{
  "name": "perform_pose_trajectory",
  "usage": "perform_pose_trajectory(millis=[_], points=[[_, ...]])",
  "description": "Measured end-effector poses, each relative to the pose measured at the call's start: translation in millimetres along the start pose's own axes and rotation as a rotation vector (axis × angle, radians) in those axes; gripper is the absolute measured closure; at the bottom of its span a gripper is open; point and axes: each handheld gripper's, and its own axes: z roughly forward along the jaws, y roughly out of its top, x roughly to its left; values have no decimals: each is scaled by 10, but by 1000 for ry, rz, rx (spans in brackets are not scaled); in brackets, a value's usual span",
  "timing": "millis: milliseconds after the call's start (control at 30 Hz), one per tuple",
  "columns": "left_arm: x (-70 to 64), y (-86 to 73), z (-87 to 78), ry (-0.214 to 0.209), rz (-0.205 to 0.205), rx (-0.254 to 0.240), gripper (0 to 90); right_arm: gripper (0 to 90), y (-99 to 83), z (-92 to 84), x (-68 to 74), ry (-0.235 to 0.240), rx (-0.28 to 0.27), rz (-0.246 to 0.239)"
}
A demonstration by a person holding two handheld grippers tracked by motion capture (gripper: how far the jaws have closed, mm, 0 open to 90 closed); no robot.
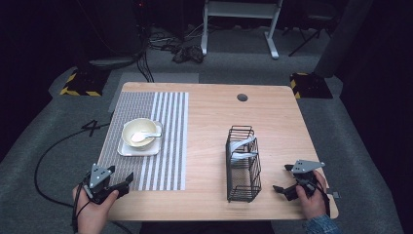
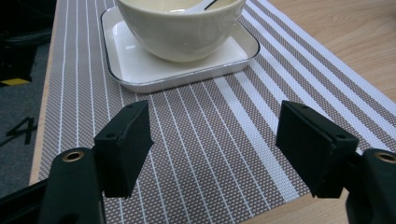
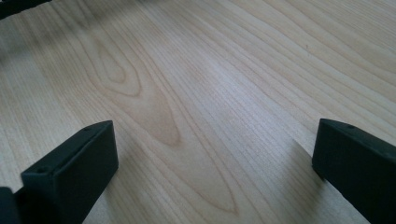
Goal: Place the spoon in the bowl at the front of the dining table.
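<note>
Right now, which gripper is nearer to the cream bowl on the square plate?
Left. The left gripper sits open at the placemat's near edge, just short of the bowl. The right gripper is across the table, beyond the wire rack.

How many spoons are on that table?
3, as far as shows: one spoon rests in the bowl on the placemat, and two spoons lie in the wire basket; its mesh may hide more.

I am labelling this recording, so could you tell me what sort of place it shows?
Probably a lab or studio staged as a dining spot: a wooden table with a striped placemat stands on grey carpet, with loose cables and hazard-striped blocks behind.
</note>
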Motion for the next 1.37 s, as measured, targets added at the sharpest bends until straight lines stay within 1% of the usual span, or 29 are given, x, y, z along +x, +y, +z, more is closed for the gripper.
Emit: perform_pose_trajectory(millis=[33,100,167,300,400,500,600,733,800,900,1000,1033,1100,1367], points=[[2,-18,10,1,1,3,260,2,0,0,0,0,0,0],[9,-51,29,5,22,21,258,3,0,0,1,-1,0,-1],[16,-83,47,5,35,36,256,3,0,0,0,0,0,-1],[32,-137,75,-7,33,66,253,3,0,0,1,0,0,-1],[42,-173,94,-14,44,94,253,3,0,0,1,0,0,-1],[37,-208,118,-26,51,134,240,3,0,0,0,0,0,-1],[32,-232,137,-34,56,152,237,3,0,0,1,0,0,-1],[28,-246,143,-39,69,156,220,3,0,0,1,0,0,-1],[27,-257,148,-41,78,148,211,3,0,0,1,0,0,-1],[36,-290,143,-56,88,132,191,3,0,0,1,0,0,-1],[29,-312,141,-54,88,115,186,3,0,0,1,0,0,-1],[23,-318,135,-49,94,118,184,3,0,0,1,0,0,-1],[20,-331,134,-46,90,105,182,3,0,0,1,0,0,-1],[21,-332,133,-44,90,105,182,3,0,0,1,0,0,-1]])
